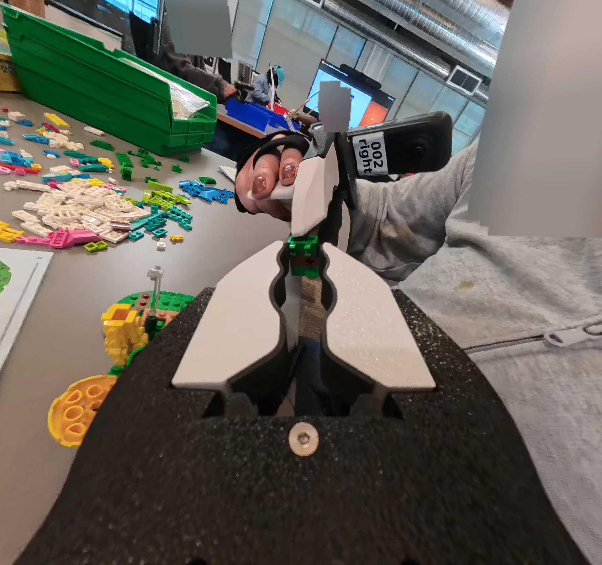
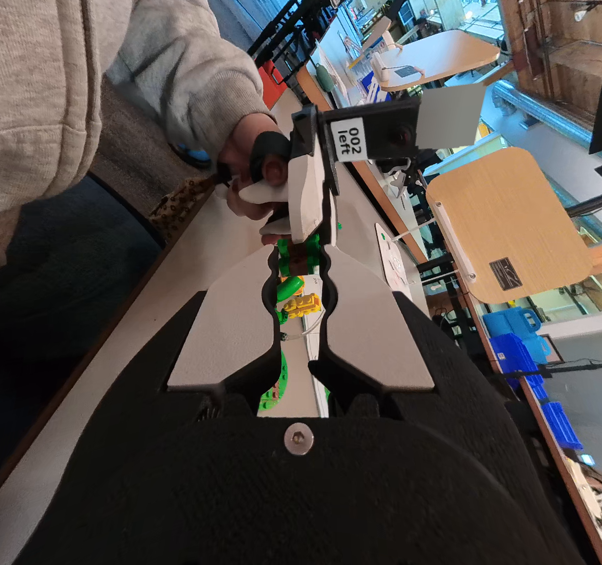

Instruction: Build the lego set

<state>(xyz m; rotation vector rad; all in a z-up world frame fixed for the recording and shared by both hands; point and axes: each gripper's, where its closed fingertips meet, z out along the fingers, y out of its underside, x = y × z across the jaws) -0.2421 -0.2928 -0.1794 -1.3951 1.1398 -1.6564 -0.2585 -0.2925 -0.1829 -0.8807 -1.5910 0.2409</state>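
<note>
The left gripper is closed on a small block of green and brown bricks, its two white fingers pressing the block's sides near the tips. The right gripper is clamped on the same block from the opposite end, its fingers against the green sides. Each gripper's tips meet the other's at the block, so the block hangs between them in the air above the table.

In the left view the right gripper comes down from above, held by a hand in a black strap with a grey sleeve behind it. In the right view the left gripper comes in the same way, with its hand and a camera on top.

Below the left gripper stands a brick model with a green base, a yellow figure and a clear rod, just beside a yellow disc. Farther off on the table lie loose bricks in white, pink, teal, blue and green. A green bin stands behind them. A sheet lies at the left edge.
</note>
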